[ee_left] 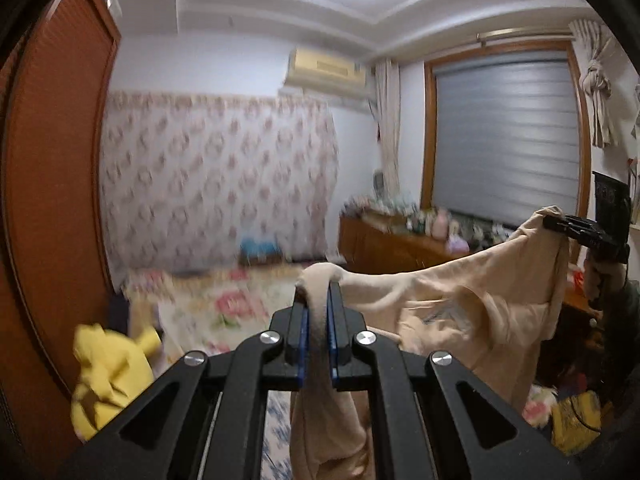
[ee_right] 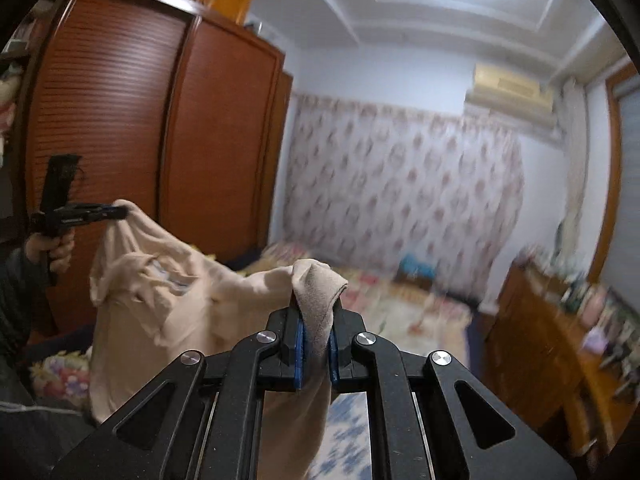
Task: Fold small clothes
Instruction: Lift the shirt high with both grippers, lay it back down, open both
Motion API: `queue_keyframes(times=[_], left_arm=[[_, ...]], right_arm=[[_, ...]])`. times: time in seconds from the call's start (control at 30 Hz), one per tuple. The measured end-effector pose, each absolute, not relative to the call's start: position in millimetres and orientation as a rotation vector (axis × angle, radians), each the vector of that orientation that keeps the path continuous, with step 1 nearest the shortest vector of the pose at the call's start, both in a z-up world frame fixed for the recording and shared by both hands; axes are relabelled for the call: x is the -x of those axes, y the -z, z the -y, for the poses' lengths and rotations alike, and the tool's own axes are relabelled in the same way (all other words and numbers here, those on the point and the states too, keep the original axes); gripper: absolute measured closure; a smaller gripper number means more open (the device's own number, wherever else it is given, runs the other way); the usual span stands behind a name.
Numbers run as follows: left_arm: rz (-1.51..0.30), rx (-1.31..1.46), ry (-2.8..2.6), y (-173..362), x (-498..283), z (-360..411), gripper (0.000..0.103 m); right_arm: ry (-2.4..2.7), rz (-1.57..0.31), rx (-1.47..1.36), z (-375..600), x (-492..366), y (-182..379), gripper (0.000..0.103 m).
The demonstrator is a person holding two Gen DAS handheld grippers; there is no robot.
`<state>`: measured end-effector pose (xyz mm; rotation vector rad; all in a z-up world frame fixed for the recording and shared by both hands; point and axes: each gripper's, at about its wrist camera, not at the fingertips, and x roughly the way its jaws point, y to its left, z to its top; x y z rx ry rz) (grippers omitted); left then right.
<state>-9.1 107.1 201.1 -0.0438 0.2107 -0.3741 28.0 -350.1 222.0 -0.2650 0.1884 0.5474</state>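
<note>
- Beige garment [ee_left: 460, 300]: a small, soft, peach-beige piece of clothing hangs in the air between the two tongs, stretched from one to the other with its upper edge sagging slightly in the middle; the body of the cloth droops below that edge in loose folds.
- Left gripper [ee_left: 319, 320]: jaws closed together on one corner of the garment. A bunched fold of cloth rises above the blue pads and a strip of it runs down between them and out below the tool.
- Right gripper [ee_right: 318, 332]: jaws likewise closed on the opposite corner. A rolled lump of fabric sits on top of the blue pads, with cloth passing down between them.
- Cross view: from the left wrist camera the right tool appears at the far right, pinching the garment's upper corner; from the right wrist camera the left tool appears at the far left, doing the same, gripped by a hand [ee_right: 52, 250].
- Setting: the garment hangs above a bed with a floral cover [ee_left: 224, 304]; a yellow plush toy [ee_left: 108, 376] lies to the left beside a wooden wardrobe [ee_right: 120, 120]. The background is blurred.
</note>
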Motion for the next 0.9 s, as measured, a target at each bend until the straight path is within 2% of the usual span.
queue_keyframes(times=[0.27, 0.4, 0.9], left_arm=[[-0.029, -0.002, 0.312, -289.8, 30.3, -130.5, 0.097], [0.039, -0.014, 0.302, -312.4, 49.4, -137.0, 0.097], [0.108, -0.04, 0.303, -315.2, 72.7, -139.3, 0.097]], right_arm=[[-0.449, -0.032, 0.305, 356.6, -11.2, -316.8, 0.097], [-0.412, 0.024, 0.303, 368.8, 2.4, -347.8, 0.097], [-0.403, 0.076, 0.323, 376.5, 35.8, -358.2, 0.097]])
